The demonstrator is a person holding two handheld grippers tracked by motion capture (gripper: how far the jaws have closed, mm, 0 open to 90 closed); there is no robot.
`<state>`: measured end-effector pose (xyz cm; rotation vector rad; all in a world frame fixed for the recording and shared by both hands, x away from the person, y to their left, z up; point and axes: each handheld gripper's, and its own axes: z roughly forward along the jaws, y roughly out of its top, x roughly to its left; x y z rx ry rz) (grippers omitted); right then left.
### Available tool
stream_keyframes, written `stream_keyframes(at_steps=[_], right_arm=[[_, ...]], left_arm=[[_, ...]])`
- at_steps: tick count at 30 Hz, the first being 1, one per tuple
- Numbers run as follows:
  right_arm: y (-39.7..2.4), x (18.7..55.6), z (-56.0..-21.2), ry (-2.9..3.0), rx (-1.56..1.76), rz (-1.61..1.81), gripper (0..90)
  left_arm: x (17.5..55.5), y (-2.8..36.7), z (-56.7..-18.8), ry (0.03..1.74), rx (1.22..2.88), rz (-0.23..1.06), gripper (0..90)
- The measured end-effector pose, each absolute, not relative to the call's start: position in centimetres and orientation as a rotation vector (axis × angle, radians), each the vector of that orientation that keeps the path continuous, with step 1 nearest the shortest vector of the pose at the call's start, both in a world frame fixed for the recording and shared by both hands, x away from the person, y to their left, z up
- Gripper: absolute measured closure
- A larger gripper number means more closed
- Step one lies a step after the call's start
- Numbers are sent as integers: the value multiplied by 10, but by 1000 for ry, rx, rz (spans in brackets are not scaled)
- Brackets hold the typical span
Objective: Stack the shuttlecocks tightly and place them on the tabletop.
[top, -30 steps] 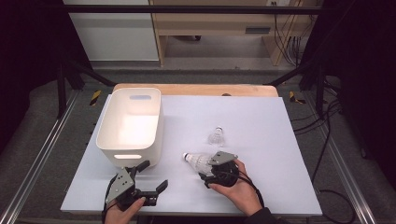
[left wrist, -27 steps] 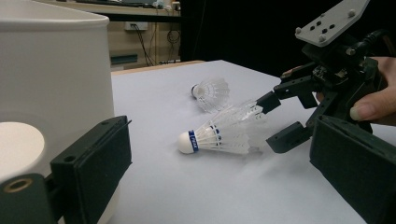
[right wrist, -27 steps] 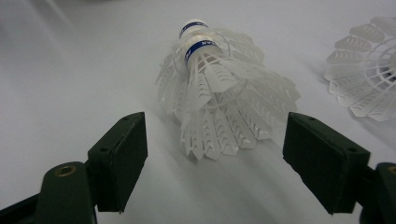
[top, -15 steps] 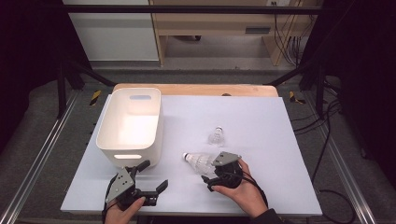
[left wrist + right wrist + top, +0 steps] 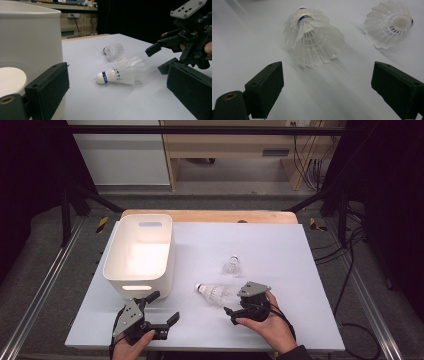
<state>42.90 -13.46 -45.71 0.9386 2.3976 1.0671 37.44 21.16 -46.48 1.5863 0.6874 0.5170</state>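
The right gripper (image 5: 231,314) has just been opening its jaws, nothing between them; the white feathered shuttlecock with a blue band (image 5: 214,293) lies on its side just ahead (on the white table (image 5: 280,250)). The left gripper (image 5: 162,309) gapes empty beside the white plastic bin (image 5: 112,257).

A white shuttlecock (image 5: 212,292) with a blue-banded cork lies on its side, skirt toward the table's near edge.

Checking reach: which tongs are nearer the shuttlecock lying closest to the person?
Right. The right tongs sit open just behind the near shuttlecock's skirt; the left tongs are farther off, beside the white bin.
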Motion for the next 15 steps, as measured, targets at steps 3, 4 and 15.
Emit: stream_keyframes(at_steps=[3,4,15], right_arm=[[-138,429,-456,2392,952,1066,109],[-140,430,-456,2386,960,1067,108],[-156,436,-448,2327,1014,1055,104]], left_arm=[[375,212,-465,690,1581,521,39],[375,213,-465,691,1579,522,39],[375,213,-464,675,1589,527,32]])
